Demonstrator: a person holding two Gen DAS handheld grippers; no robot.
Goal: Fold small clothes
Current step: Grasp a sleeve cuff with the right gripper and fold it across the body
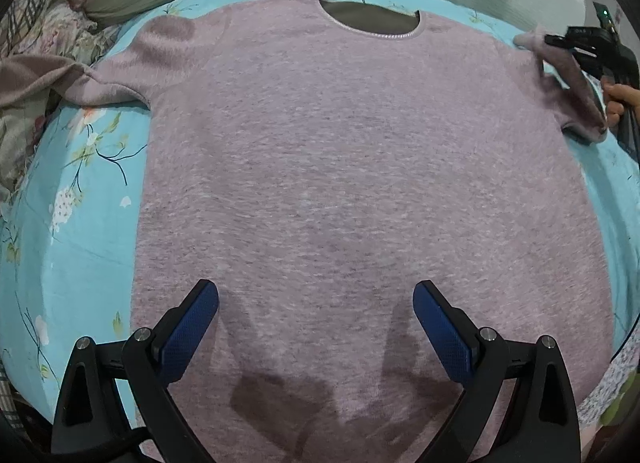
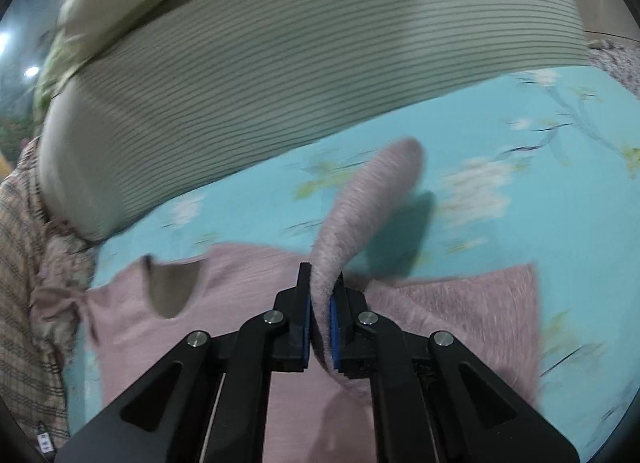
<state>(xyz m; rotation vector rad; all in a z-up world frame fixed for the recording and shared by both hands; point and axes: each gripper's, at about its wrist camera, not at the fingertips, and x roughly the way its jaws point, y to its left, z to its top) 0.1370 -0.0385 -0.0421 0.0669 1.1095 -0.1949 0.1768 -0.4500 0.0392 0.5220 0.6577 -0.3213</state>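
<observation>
Sweater (image 1: pixel 360 183) lies flat on the bed (image 1: pixel 80 223), right gripper (image 2: pixel 320 295) clamped on its sleeve (image 2: pixel 368 199), so I'd carry that across the chest slowly (left gripper (image 1: pixel 316 295) gapes empty above the hem).

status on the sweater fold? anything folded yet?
Done: sweater lies flat on the bed sheet, neckline away, body unfolded. In hand: right gripper has its jaws shut on one sleeve, lifting it off the sheet. Left gripper hovers open over the hem. Left: both sleeves in, then the body folds.
</observation>
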